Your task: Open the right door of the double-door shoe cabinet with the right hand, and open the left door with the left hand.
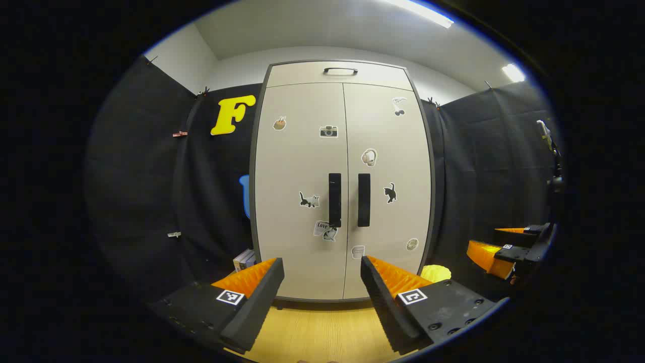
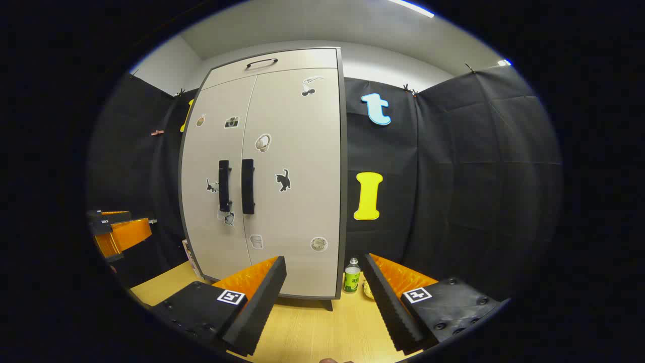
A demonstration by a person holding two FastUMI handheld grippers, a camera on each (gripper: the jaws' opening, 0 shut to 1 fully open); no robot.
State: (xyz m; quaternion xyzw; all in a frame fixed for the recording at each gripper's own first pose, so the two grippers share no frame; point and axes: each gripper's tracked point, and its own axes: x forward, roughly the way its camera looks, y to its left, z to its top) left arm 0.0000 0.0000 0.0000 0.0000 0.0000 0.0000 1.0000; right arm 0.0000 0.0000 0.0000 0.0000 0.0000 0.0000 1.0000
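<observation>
Pale grey double-door shoe cabinet (image 1: 342,181), standing upright on a wooden floor (image 1: 322,327) against black cloth walls, both doors shut and flush. Right door (image 1: 385,191) and left door (image 1: 300,191) decorated with small stickers; drawer front with a horizontal pull above both. Two dark bar handles, long axes vertical, flanking the centre seam at mid height: left handle (image 1: 334,200), right handle (image 1: 364,200), just beside each other. Left tongs (image 1: 322,272): fingers apart, nothing between them, aimed almost square at the centre seam; both handles ahead and above the fingertips, well apart from them. Right tongs (image 2: 325,272): fingers apart, nothing held, standing off to the cabinet's right side and seeing it obliquely; right handle (image 2: 247,186) up and to the left of the fingertips, nearer to these tongs than the left handle (image 2: 223,185). Right tongs also seen at the edge of the left gripper view (image 1: 504,247). Green bottle (image 2: 351,277) on the floor by the cabinet's right corner. Judgement: approach stage; neither door yet touched; right tongs needing to swing left and rise, fingers astride the vertical bar.
</observation>
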